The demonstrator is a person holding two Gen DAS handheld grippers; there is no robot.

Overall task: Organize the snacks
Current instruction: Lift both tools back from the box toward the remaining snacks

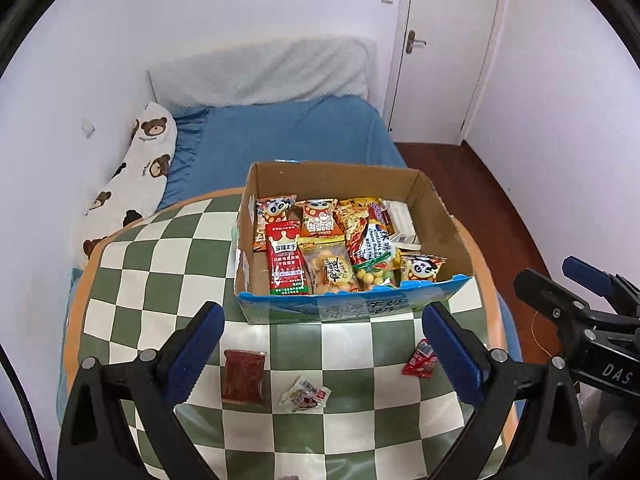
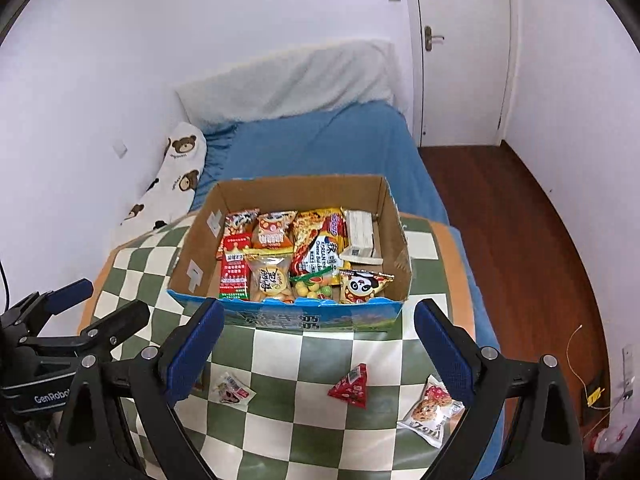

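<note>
Green-and-cream checkered table [image 1: 168, 280] under both my grippers, cardboard box [image 1: 436, 204] at 12 o'clock in both views, packed with snack packs. My left gripper [image 1: 324, 354] is spread wide, nothing between the blue pads, hovering over the table's near half. My right gripper [image 2: 316, 346] likewise: wide open, empty, above the table. Loose snacks are all outside the box, on the cloth. In the left view: dark red flat packet [image 1: 244, 376] at 7 o'clock beside my left finger, clear crumpled wrapper [image 1: 305, 394] at 6 o'clock just right of it, not touching as far as I can tell. Red triangular pack [image 1: 418, 360] at 4 o'clock, partly behind my right finger. In the right view that red triangular pack [image 2: 351, 386] lies between the fingers at 6 o'clock, clear wrapper [image 2: 232, 390] at 7 o'clock, white cookie packet [image 2: 434, 410] at 4 o'clock near the table edge, partly hidden by a finger. Blue bed [image 1: 288, 136] beyond the box.
</note>
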